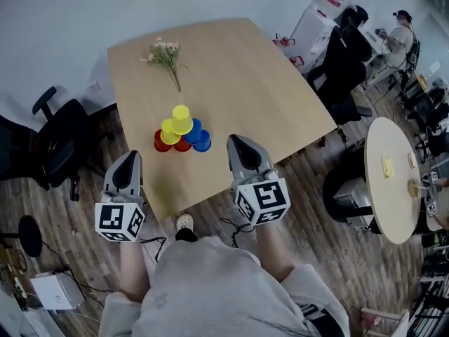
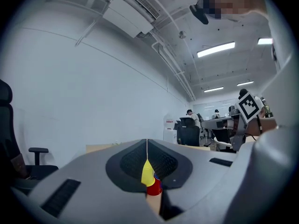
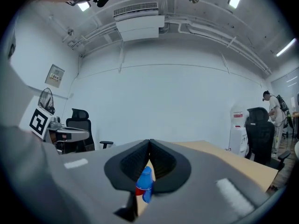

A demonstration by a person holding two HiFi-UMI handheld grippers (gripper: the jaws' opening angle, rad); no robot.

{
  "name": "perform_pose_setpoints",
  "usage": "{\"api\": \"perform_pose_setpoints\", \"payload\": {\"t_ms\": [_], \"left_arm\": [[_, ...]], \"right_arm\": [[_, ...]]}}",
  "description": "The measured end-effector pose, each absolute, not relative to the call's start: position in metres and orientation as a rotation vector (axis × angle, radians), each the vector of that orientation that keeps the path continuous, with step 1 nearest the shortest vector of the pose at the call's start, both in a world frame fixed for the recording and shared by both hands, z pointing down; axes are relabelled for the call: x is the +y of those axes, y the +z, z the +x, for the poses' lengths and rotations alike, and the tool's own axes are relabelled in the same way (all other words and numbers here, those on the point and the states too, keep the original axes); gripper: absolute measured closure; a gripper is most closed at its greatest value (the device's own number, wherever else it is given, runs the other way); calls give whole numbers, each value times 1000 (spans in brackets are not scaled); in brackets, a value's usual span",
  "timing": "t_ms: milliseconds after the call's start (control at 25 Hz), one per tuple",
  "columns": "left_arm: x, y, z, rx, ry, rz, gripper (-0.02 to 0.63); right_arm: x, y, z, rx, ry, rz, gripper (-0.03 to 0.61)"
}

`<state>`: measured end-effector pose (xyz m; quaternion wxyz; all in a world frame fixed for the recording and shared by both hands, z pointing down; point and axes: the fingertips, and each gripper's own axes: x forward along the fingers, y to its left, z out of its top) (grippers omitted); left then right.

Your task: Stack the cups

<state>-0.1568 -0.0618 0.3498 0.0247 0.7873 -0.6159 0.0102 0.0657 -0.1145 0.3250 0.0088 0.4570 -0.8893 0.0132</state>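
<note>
Head view, nearest first: the grey two-jaw left gripper (image 1: 131, 159) and the matching grey right gripper (image 1: 239, 142) are held level at the near edge of the pale wooden table (image 1: 245, 83). Each has its jaws pressed together with nothing between them. Just beyond, close to that edge, stands the pyramid of red, blue and yellow plastic cups (image 1: 182, 130), which looks complete, with a single yellow cup (image 1: 181, 114) on top. The likely hazard is a hand swinging forward. A closed gripper nudging the bottom row would probably bring every tier down, since the light cups only rest on one another. A bump to the table might do the same. Farther back lies a dried flower sprig (image 1: 165, 53), well apart and no threat.
</note>
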Motion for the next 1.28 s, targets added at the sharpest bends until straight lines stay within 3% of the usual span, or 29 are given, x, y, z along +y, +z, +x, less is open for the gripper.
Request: {"api": "perform_pose_setpoints", "payload": {"t_ms": [520, 1280], "left_arm": [[-3, 325, -131, -2024, -43, 2406, 601], [15, 317, -122, -2022, -74, 2424, 601]], "right_arm": [[-64, 313, 107, -2816, -6, 1450, 566], [-46, 303, 110, -2845, -20, 1446, 566]]}}
